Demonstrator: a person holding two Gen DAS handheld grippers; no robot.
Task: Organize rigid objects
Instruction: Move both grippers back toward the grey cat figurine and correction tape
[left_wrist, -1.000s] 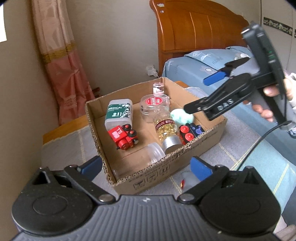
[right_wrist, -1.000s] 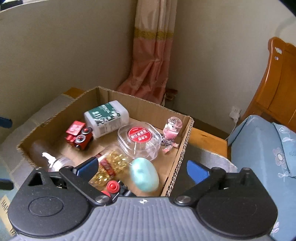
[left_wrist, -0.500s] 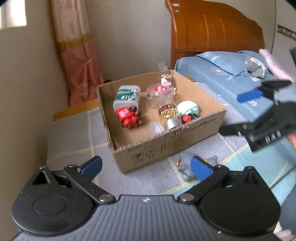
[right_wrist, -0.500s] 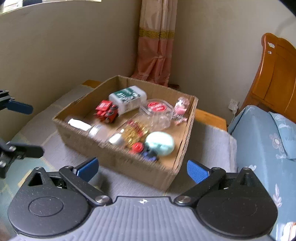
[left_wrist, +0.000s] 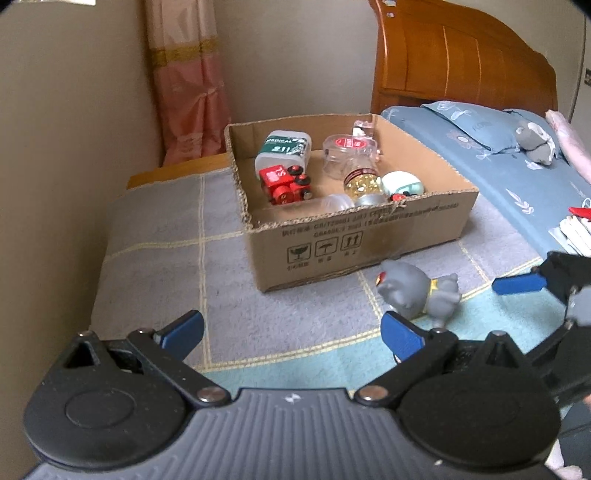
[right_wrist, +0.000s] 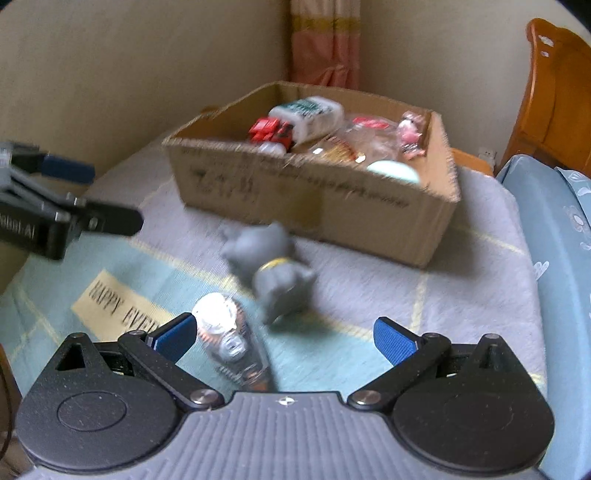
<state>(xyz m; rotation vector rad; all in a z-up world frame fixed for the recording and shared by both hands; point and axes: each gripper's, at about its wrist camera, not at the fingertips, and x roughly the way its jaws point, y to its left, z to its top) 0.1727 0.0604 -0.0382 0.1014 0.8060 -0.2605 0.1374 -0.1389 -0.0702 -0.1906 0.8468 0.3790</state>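
both tongs (left_wrist: 291, 334) (right_wrist: 282, 338) hover agape above the blanket (left_wrist: 295, 325).

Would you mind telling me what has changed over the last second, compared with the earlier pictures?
Both grippers have pulled back from the cardboard box: the right gripper, earlier over its contents, is now low above the mat, near the grey cat figure and a clear bottle. The left gripper has also retreated. Both remain open and empty; the box contents look unchanged.

"MEDICAL" reads on the green-labelled white bottle (left_wrist: 282, 149) in the cardboard box (left_wrist: 369, 236), upper middle. The red toy train (left_wrist: 286, 183) shows "TS". Lower left of the right wrist view, the rug (right_wrist: 122, 308) says "HAPPY EVE…".
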